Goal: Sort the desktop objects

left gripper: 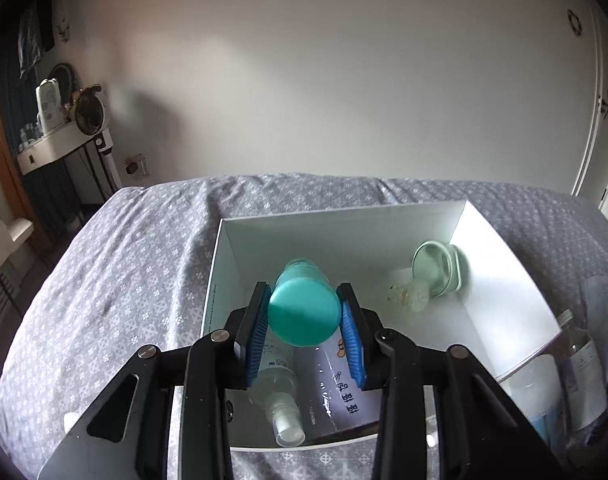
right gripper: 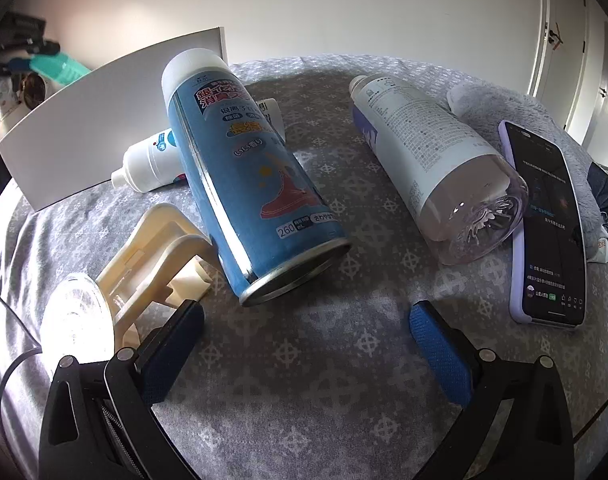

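Observation:
My left gripper [left gripper: 304,320] is shut on a teal bottle [left gripper: 304,308] and holds it above the white box [left gripper: 504,264]. In the box lie a clear spray bottle [left gripper: 277,404], a purple-white packet [left gripper: 344,392], a pale green cup [left gripper: 440,268] and a small clear item [left gripper: 408,296]. The teal bottle also shows far left in the right wrist view [right gripper: 59,66]. My right gripper [right gripper: 304,320] is open and empty over the bedspread. In front of it lie a blue spray can [right gripper: 247,176] and a clear bottle with a white label [right gripper: 436,152].
A phone [right gripper: 548,224] lies right of the clear bottle. A small white bottle [right gripper: 151,164], a cream plastic holder [right gripper: 159,256] and a clear round lid [right gripper: 77,316] lie left of the can. The box's outer wall [right gripper: 103,120] stands behind them. Grey patterned bedspread [left gripper: 123,280] covers everything.

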The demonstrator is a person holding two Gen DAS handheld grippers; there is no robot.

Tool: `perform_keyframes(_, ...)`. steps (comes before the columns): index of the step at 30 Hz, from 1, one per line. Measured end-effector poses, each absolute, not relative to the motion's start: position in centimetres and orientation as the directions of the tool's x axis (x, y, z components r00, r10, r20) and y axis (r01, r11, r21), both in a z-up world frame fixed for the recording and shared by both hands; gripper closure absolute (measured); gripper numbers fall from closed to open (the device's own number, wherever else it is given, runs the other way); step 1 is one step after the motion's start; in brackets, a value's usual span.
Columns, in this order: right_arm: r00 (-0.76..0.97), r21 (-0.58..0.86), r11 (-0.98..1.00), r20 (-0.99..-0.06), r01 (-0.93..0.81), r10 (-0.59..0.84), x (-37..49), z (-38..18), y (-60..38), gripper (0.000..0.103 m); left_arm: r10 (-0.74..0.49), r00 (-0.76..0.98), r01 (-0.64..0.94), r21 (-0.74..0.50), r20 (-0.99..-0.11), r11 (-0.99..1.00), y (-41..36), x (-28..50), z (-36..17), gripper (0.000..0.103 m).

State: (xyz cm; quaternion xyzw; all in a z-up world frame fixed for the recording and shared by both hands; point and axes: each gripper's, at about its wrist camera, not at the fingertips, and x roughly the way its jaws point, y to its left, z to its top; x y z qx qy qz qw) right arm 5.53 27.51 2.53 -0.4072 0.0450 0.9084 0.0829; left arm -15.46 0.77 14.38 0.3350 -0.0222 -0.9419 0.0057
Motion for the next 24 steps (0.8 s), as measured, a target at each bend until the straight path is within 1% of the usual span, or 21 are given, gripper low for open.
perform_keyframes(4,-0.655,0.014,-0.982,-0.747,-0.187,0.114,5.5,2.5,27.5,0.000,-0.058,-0.743,-0.026,0.116,-0.667,-0.993,1.5,-15.0,12.3,0.070)
perform_keyframes(7,-0.655,0.014,-0.982,-0.747,-0.187,0.114,5.5,2.5,27.4,0.000,-0.051,-0.718,-0.049,0.124,-0.694,-0.991,1.9,-14.6,11.5,0.069)
perform_keyframes(9,-0.655,0.014,-0.982,-0.747,-0.187,0.114,5.5,2.5,27.4,0.000,-0.041,-0.712,-0.065,0.124,-0.701,-0.990,2.0,-14.3,11.4,0.058)
perform_keyframes(11,-0.654,0.014,-0.982,-0.747,-0.187,0.114,5.5,2.5,27.5,0.000,-0.056,-0.734,-0.062,0.149,-0.677,-0.987,2.2,-13.5,11.7,0.022)
perform_keyframes(12,-0.655,0.014,-0.982,-0.747,-0.187,0.114,5.5,2.5,27.4,0.000,-0.072,-0.754,-0.050,0.166,-0.653,-0.985,2.2,-12.8,12.2,0.016)
perform_keyframes(13,-0.654,0.014,-0.982,-0.747,-0.187,0.114,5.5,2.5,27.4,0.000,-0.081,-0.775,-0.041,0.178,-0.627,-0.983,2.2,-12.0,12.7,0.013)
perform_keyframes(15,-0.654,0.014,-0.982,-0.748,-0.187,0.114,5.5,2.5,27.5,0.000,-0.084,-0.795,-0.034,0.182,-0.600,-0.983,2.0,-10.3,13.4,0.009)
perform_keyframes(16,-0.654,0.014,-0.982,-0.747,-0.187,0.114,5.5,2.5,27.4,0.000,-0.076,-0.801,-0.036,0.174,-0.594,-0.984,1.8,-9.4,13.6,0.002)
perform_keyframes(19,-0.654,0.014,-0.982,-0.747,-0.187,0.114,5.5,2.5,27.5,0.000,-0.046,-0.801,-0.056,0.152,-0.597,-0.987,1.3,-6.6,13.1,0.001)
perform_keyframes(21,-0.654,0.014,-0.982,-0.747,-0.187,0.114,5.5,2.5,27.4,0.000,-0.039,-0.771,-0.075,0.150,-0.635,-0.986,1.1,-5.2,11.6,0.001)
perform_keyframes(24,-0.654,0.014,-0.982,-0.748,-0.187,0.114,5.5,2.5,27.5,0.000,-0.050,-0.702,-0.086,0.154,-0.710,-0.984,0.7,-3.6,7.9,0.001)
